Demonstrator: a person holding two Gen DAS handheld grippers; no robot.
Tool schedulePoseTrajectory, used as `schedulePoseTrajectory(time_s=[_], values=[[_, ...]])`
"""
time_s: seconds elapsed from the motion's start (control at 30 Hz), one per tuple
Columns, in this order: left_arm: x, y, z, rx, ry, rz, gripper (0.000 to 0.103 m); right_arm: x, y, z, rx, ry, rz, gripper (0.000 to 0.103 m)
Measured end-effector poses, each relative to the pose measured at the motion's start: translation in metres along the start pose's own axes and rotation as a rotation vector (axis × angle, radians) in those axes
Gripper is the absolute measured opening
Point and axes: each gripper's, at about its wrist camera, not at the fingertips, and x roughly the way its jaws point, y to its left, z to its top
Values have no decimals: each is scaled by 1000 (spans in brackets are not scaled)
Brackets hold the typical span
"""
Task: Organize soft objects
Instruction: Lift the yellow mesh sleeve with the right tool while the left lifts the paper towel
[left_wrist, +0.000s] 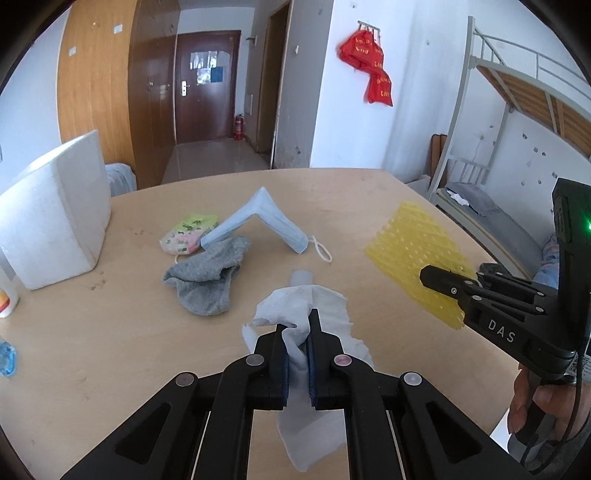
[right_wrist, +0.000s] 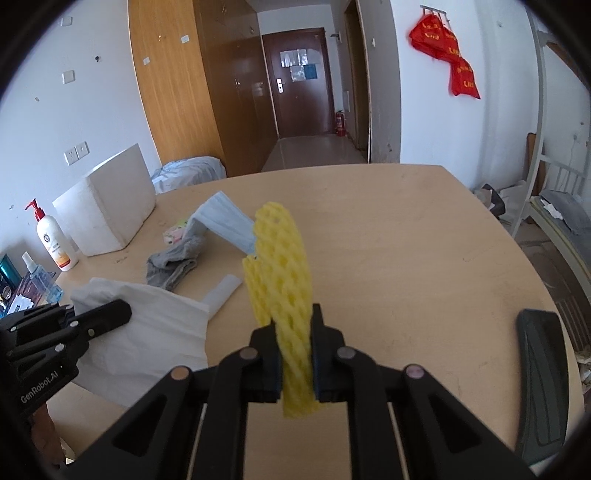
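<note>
Yellow foam net (right_wrist: 282, 280) sits clamped in your right gripper (right_wrist: 295, 354), lifted above the table (right_wrist: 406, 258); your left gripper (left_wrist: 298, 354) pinches the white cloth (left_wrist: 306, 302). Both look mid-carry; next, likely the foam box (left_wrist: 55, 218).

We are in a dormitory-style room: a white metal bunk bed with wooden slats (left_wrist: 524, 88) stands at the far right, tall wooden wardrobes (right_wrist: 192, 92) line the left wall, and a dark brown door (right_wrist: 297, 79) closes the far corridor, beside a red fire extinguisher (right_wrist: 340, 123).
</note>
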Motion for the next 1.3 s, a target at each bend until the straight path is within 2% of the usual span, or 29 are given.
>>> schedulePoseTrajectory(time_s=[0.47, 0.73, 1.07, 1.3], values=[[-38, -3, -1, -7, -81, 25, 8, -40, 19, -1, -21, -80, 8, 15], [-71, -5, -2, -12, -139, 55, 8, -60, 44, 1, -56, -136, 52, 15], [-114, 6, -7, -37, -226, 139, 8, -76, 75, 7, -121, -198, 135, 15], [-145, 31, -13, -105, -275, 255, 8, -74, 118, 16, -197, -224, 261, 15]])
